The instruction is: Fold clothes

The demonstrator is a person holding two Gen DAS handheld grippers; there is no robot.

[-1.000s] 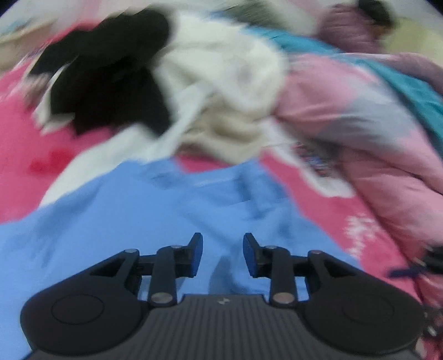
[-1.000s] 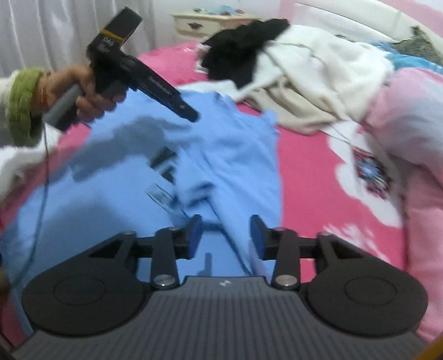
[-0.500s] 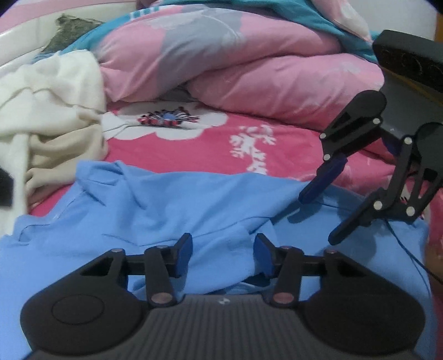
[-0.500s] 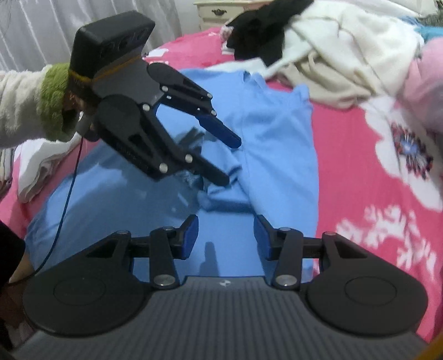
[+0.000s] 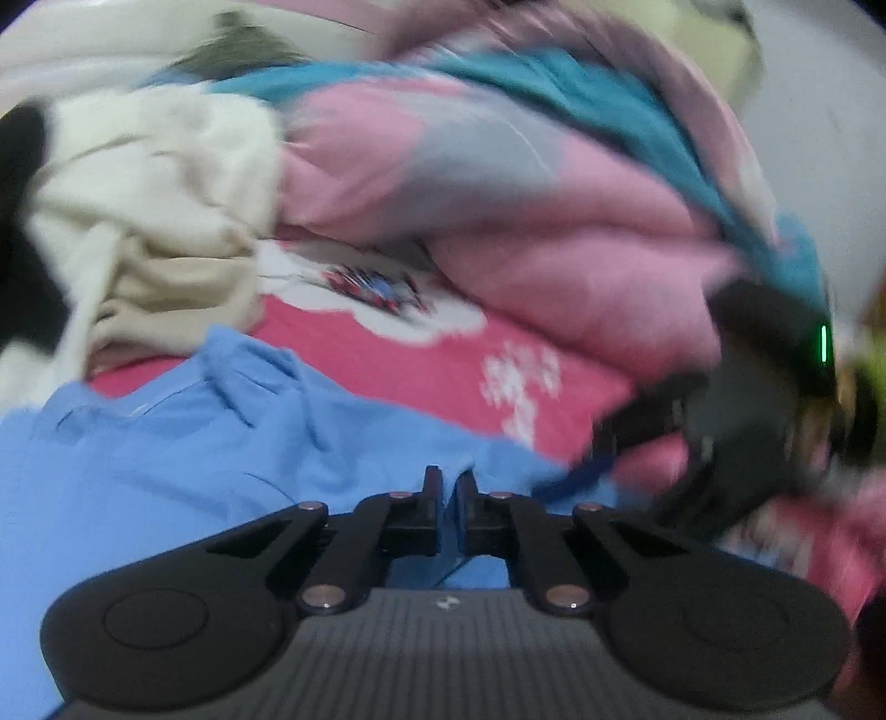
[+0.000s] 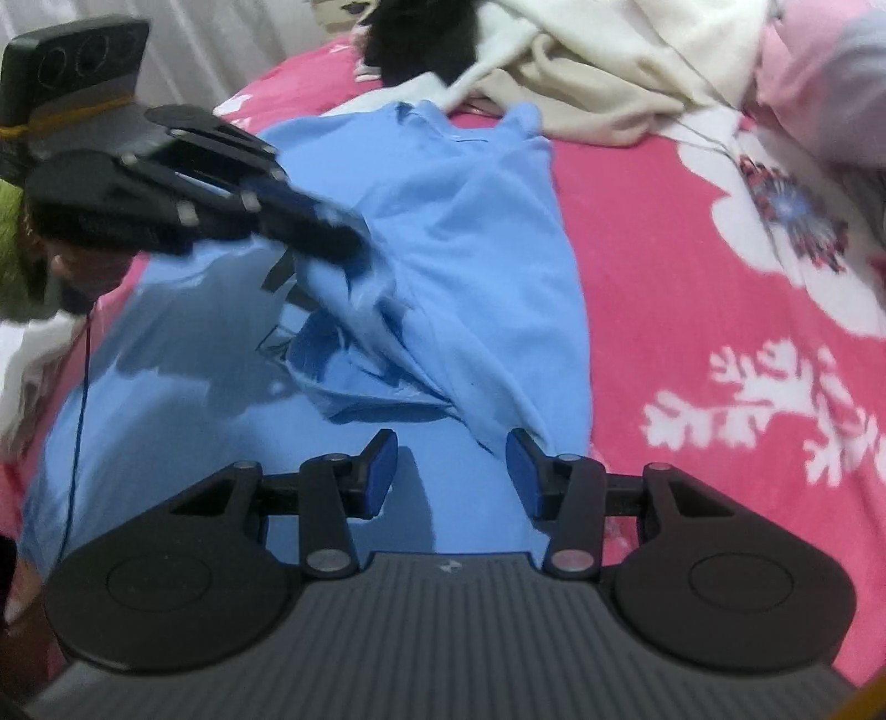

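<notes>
Left tool (image 6: 332, 235) was pinched tight on a raised fold of the blue shirt (image 6: 470, 266), the cloth bunched and hanging from its tips, seen plainly from the right wrist camera. Its own camera showed the same tool (image 5: 448, 487) with fingers nearly touching and blue cloth between them. Right tool (image 6: 451, 471) hovered over the shirt's lower part, fingers held partly apart with nothing between the pads; from the left view that tool (image 5: 587, 471) was a dark blur at the right edge with a small green light on its body.

No brand or label could be read; a dark mark on the shirt near the lifted fold was too creased to make out.

The shirt lay spread on a bed covered by a pink sheet (image 6: 692, 332) with white flowers. Beyond its collar sat a cream garment (image 6: 609, 72) and a black garment (image 6: 421, 39), both cut off at the frame's top. A pink, grey and teal quilt (image 5: 498, 183) was heaped behind, smeared by motion. A green cuff (image 6: 11, 243) showed at the left edge, the hand mostly hidden.
</notes>
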